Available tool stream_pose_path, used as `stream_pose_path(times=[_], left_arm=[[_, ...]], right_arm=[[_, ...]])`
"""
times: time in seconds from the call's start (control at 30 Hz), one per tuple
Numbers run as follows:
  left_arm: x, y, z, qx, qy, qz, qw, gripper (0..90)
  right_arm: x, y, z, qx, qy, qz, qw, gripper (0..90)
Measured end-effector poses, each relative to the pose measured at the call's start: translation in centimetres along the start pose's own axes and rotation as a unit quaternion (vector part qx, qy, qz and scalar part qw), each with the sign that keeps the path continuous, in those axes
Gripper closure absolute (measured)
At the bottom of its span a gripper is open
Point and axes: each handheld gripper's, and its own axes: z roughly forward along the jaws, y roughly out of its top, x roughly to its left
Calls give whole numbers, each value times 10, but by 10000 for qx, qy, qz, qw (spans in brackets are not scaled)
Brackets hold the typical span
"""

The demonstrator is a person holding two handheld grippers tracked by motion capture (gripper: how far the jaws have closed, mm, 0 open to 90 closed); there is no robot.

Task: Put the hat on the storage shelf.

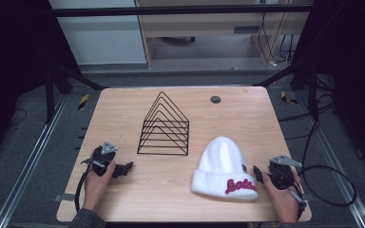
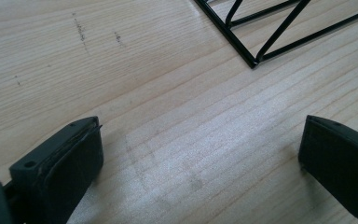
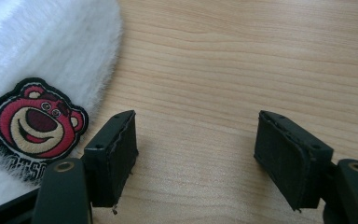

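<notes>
A fluffy white beanie [image 1: 224, 167] with red lettering on its cuff lies flat on the wooden table [image 1: 123, 114], front right. In the right gripper view the beanie [image 3: 42, 51] shows a red bear patch [image 3: 36, 122] at the left. My right gripper [image 1: 257, 170] sits just right of the hat, open, with bare wood between its jaws [image 3: 196, 154]. A black wire rack [image 1: 164, 127] of nested triangles stands mid-table; its corner [image 2: 256, 42] appears in the left gripper view. My left gripper [image 1: 127, 167] rests front left, open over bare wood [image 2: 200, 158].
A small round dark grommet [image 1: 215, 99] sits in the table near its far edge. Cables trail from both grippers over the front corners. Beyond the table stand a metal frame and cabinets on the floor.
</notes>
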Motion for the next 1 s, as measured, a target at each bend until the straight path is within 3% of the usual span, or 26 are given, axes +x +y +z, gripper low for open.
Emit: stream_pose_path(times=[0.77,0.8,0.87,0.93,1.0], left_arm=[[0,0,0,2,0,2,10000,0],[0,0,0,2,0,0,10000,0],[0,0,0,-5,5,-10,10000,0],[-1,0,0,12,31,-13,10000,0],[-2,0,0,7,58,-41,10000,0]], right_arm=[[2,0,0,14,-10,49,10000,285],[1,1,1,36,76,-32,10000,241],[1,2,2,48,105,-52,9999,242],[-3,10,0,146,240,86,9996,260],[-5,24,-3,60,-9,38,10000,276]])
